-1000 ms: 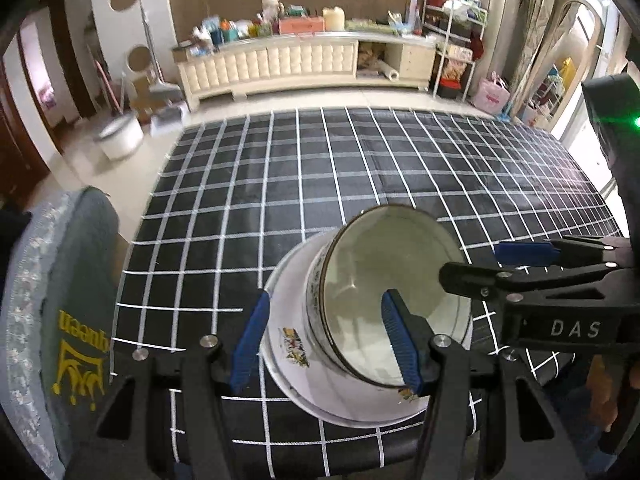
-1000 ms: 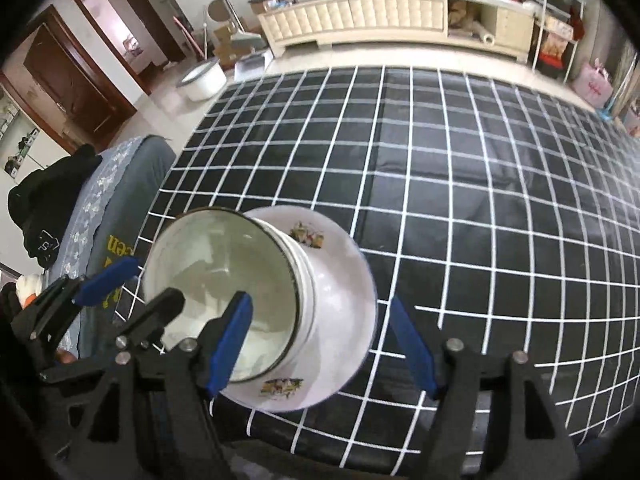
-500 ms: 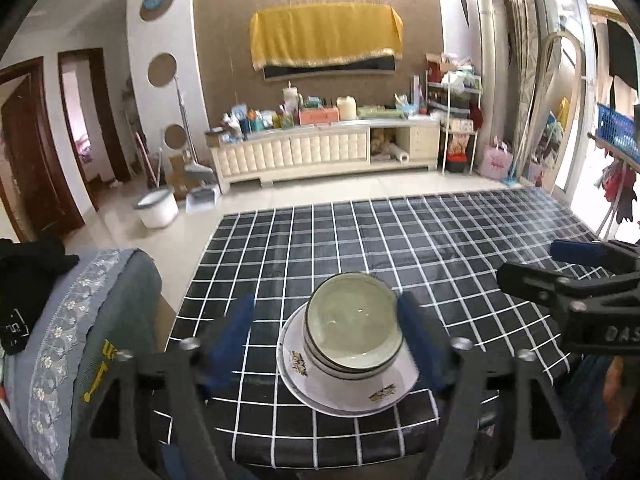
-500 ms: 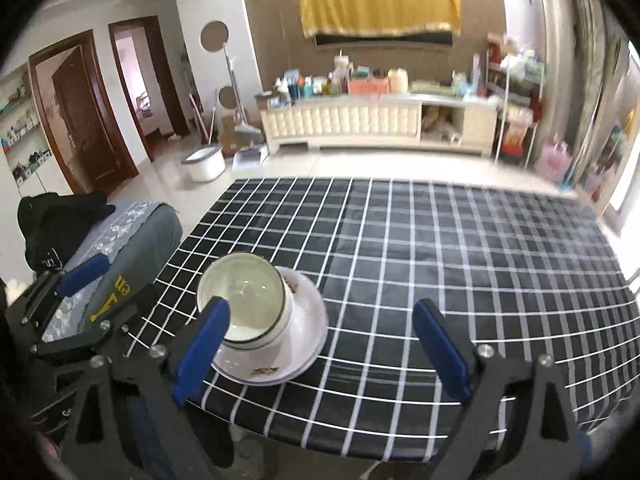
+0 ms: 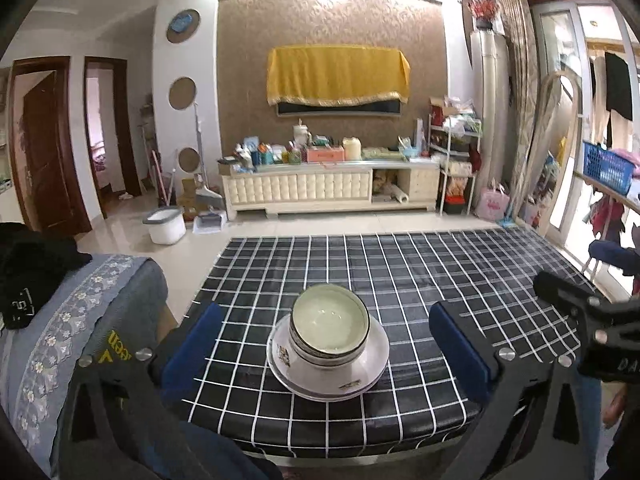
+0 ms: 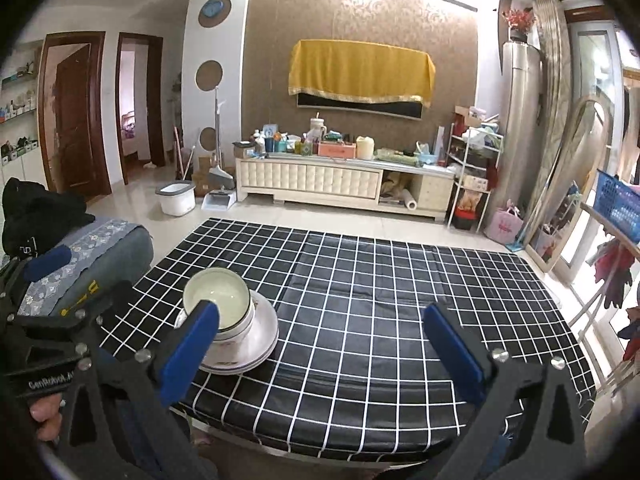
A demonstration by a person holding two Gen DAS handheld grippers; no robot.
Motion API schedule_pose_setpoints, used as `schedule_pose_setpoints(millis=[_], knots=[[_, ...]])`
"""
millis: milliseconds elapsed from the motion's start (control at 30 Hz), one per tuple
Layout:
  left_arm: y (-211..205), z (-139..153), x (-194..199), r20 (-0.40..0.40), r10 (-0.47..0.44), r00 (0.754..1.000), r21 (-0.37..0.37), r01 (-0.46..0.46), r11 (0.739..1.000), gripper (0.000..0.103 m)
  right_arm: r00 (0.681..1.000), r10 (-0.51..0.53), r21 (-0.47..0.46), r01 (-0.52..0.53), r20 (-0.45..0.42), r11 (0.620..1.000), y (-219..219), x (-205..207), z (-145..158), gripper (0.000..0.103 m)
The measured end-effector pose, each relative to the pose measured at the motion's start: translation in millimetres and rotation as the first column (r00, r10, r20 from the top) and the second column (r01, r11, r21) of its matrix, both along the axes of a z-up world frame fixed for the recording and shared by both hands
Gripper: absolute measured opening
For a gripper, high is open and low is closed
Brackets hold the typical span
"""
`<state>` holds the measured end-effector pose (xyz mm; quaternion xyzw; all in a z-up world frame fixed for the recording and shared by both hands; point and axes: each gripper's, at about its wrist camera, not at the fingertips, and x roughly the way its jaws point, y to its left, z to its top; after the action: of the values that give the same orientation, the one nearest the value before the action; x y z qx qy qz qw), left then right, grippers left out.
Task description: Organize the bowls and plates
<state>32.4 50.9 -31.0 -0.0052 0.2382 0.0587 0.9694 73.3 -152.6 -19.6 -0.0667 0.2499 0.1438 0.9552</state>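
A round, glossy bowl [image 5: 329, 326] with a pale green inside and dark-banded rim sits nested in stacked bowls on white, shallow plates [image 5: 376, 364] bearing small printed motifs — all near the front edge of the surface [image 5: 420, 280], which wears a smooth black cloth gridded in thin white lines. The left tongs [image 5: 324, 350] are spread wide and grasp nothing, their blue padded tips flanking the stack without touching. The right tongs [image 6: 320, 340] are likewise released — the stack lies behind their left pad.

White bowl [image 5: 329, 330], dark rim band; white plate [image 5: 372, 364], floral decals; black tablecloth [image 5: 400, 280], white grid.
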Motion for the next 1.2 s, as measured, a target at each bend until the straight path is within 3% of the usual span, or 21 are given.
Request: schedule_pose_setpoints(millis=[533, 1200], knots=[[-13, 20, -33, 0.034, -0.023, 0.999, 0.012, 0.022, 1.0, 0.103, 0.999, -0.021, 0.014, 0.021, 0.041, 1.0, -13, -22, 2, 0.103], [-17, 15, -40, 0.025, -0.066, 0.998, 0.006, 0.066, 0.998, 0.103, 0.999, -0.011, 0.014, 0.011, 0.043, 1.0, -15, -29, -1, 0.103]])
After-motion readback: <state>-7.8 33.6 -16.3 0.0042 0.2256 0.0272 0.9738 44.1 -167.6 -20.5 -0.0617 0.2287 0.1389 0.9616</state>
